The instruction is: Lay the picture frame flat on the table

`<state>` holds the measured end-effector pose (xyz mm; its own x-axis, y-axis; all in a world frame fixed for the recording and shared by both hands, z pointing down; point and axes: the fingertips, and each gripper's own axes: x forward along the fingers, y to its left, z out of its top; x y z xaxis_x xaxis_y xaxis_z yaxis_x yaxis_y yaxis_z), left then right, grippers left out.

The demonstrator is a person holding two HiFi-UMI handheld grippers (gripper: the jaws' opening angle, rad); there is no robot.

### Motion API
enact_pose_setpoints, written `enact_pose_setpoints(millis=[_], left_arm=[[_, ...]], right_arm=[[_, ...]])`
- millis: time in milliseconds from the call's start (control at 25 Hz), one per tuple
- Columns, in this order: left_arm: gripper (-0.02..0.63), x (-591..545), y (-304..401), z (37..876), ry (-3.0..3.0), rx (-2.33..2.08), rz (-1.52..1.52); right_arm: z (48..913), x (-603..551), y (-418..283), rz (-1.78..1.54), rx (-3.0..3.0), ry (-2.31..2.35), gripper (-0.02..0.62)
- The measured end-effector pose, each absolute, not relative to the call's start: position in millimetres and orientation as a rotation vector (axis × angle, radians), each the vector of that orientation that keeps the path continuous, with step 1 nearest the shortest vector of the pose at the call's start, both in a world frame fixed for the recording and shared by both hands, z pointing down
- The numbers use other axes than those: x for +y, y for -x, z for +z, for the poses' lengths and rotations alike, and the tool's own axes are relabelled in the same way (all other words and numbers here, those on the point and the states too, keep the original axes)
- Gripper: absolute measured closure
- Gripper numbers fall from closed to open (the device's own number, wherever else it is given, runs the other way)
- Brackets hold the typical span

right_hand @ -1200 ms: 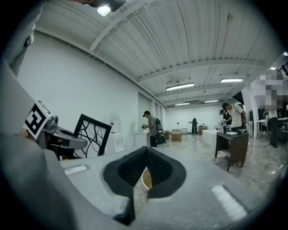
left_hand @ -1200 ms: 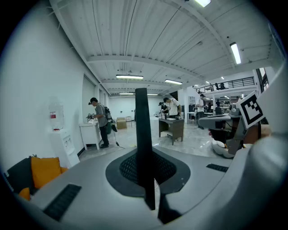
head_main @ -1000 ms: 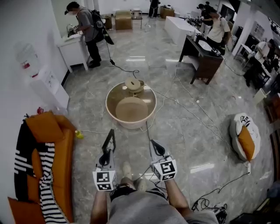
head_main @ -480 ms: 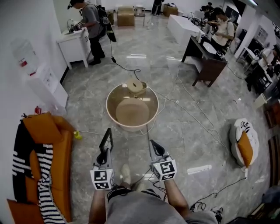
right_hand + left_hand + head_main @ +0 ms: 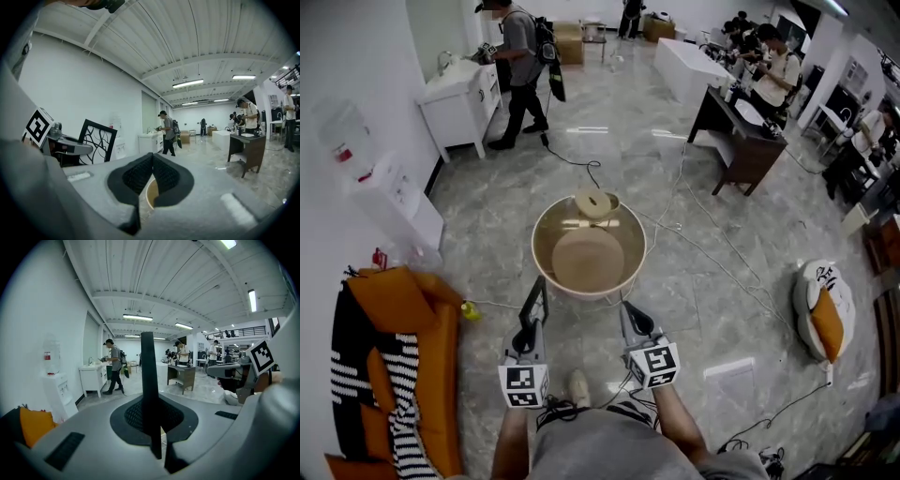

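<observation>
Closest in, the left hand-held gripper (image 5: 526, 339) is clamped on the picture frame (image 5: 536, 298). Its own view shows the jaws pressed on a thin dark edge that rises straight up between them. From the right gripper view the frame is a black rectangle with black curling scrollwork inside, upright and slightly tilted. It is held in the air on the near side of the round bench (image 5: 630, 265), not lying on it.

Just beside it, the right hand-held gripper (image 5: 626, 314) has its jaws together at the tips with nothing between them. Both point toward the bench.

The bench has a tan top inside a pale rim. A tan ring-shaped thing (image 5: 592, 202) sits at its far edge. Thin cables (image 5: 712, 246) trail over the glossy grey floor around it.

An orange sofa (image 5: 427, 319) with a black-and-white striped cloth stands at the left. A white cushion (image 5: 822, 302) with an orange patch lies well apart at the right.

Farther off, a person (image 5: 523, 66) with a backpack stands at a white cabinet (image 5: 459, 103), and others gather by a dark desk (image 5: 741, 131).
</observation>
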<state>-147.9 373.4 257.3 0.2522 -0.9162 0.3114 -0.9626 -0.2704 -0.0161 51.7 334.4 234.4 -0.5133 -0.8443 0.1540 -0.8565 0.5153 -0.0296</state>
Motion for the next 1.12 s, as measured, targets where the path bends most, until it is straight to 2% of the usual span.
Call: enact_pose_setpoints(millis=[360, 1120], left_arm=[[0.575, 332.9, 172.7, 260.1, -2.394, -1.72, 0.372], [0.575, 220.0, 162.9, 271.3, -2.409, -1.704, 0.383]], right_arm=[[238.0, 307.2, -30.4, 0.146, -2.587, -1.553, 0.595], [256.3, 193.5, -39.2, 0.169, -2.578, -1.577, 0.597]])
